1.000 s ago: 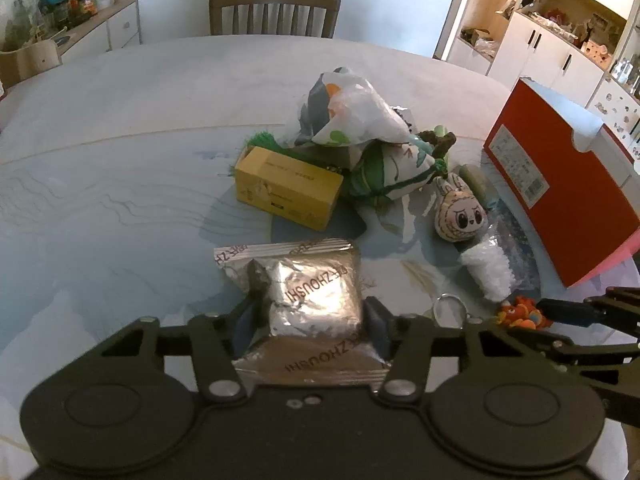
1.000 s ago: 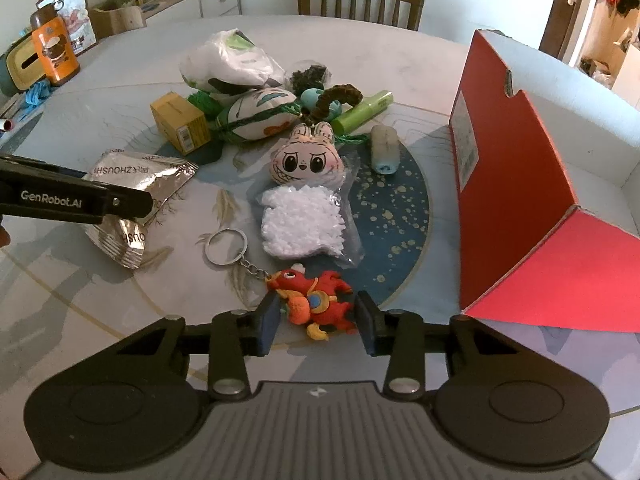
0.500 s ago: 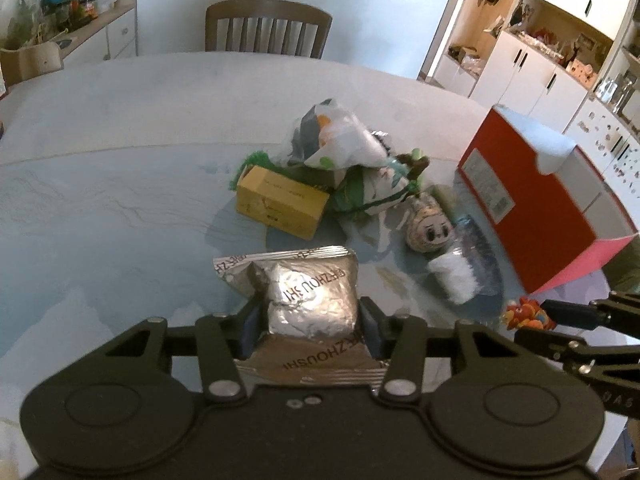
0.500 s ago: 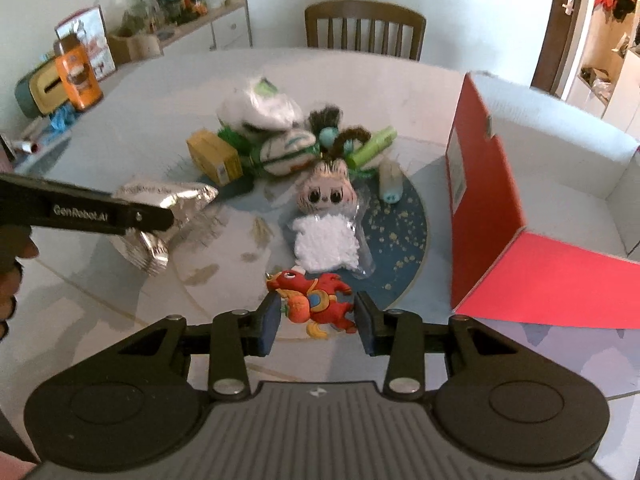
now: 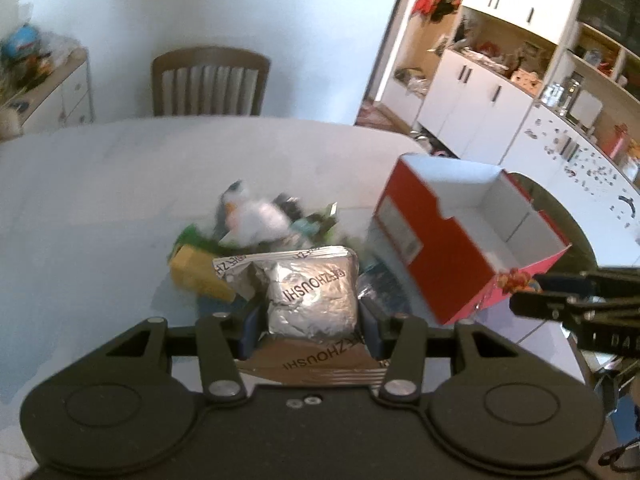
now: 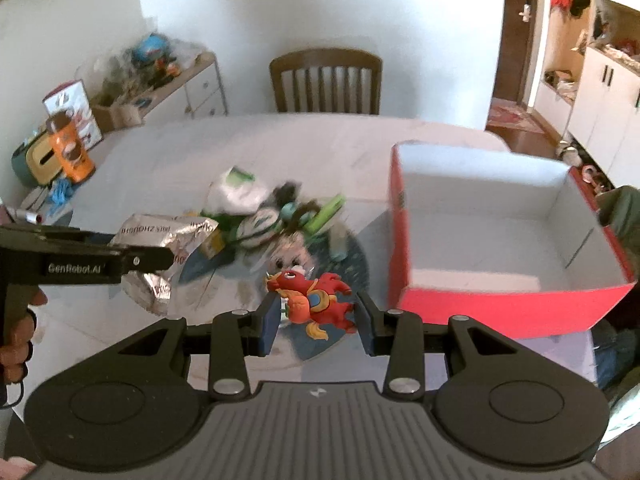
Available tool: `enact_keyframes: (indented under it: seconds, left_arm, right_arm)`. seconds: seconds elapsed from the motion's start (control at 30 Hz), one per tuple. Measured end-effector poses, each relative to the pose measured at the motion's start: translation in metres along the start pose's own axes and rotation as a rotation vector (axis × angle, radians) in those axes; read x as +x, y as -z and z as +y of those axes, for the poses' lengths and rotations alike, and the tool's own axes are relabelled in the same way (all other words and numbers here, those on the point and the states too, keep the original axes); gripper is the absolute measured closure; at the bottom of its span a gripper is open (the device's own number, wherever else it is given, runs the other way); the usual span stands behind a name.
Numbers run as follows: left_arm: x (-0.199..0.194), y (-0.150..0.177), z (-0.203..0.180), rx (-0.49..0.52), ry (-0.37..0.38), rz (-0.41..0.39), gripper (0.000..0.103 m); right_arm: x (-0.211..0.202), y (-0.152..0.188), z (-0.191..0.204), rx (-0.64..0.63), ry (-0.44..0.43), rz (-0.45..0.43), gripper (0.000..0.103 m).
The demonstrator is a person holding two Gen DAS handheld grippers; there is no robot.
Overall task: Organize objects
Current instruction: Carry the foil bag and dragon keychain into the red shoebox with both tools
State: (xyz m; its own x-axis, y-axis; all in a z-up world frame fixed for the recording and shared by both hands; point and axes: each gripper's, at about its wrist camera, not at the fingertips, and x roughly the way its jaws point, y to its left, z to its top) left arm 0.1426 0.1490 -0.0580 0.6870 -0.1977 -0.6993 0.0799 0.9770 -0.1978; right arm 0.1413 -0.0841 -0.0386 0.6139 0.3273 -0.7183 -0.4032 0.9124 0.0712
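Standing at the far side of the table (image 6: 168,152): a wooden slat-back chair (image 6: 325,80). Sitting on a cluttered sideboard (image 6: 188,80) at left: an orange canister (image 6: 69,148). Lining the right wall: white cabinets (image 5: 476,108) and open shelves (image 5: 592,60) crowded with small items.

You have raised both claws off the desk since a second ago: the foil packet (image 5: 310,300) in your left claw (image 5: 309,322) no longer lies on the surface but hangs in the air above the pile of clutter (image 5: 256,220). The red dragon charm (image 6: 316,300) has likewise come up in your right claw (image 6: 316,322). The red box (image 6: 500,236) now sits lower in both views, its white inside open to sight.
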Motion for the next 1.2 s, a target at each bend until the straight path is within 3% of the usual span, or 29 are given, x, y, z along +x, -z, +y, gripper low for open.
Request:
enact_keyframes:
  seconds: [0.5, 0.97, 1.2]
  left_arm:
    - [0.027, -0.047, -0.087, 0.088, 0.002, -0.031, 0.054]
    - [0.09, -0.09, -0.181, 0.139, -0.009, -0.022, 0.054]
    - [0.133, -0.106, -0.216, 0.169, -0.003, 0.015, 0.054]
  right_arm:
    - [-0.009, -0.042, -0.09, -0.019, 0.053, -0.075, 0.064]
    - [0.013, -0.044, -0.195, -0.058, 0.067, -0.029, 0.064]
    - [0.037, -0.038, -0.222, -0.092, 0.068, 0.014, 0.064]
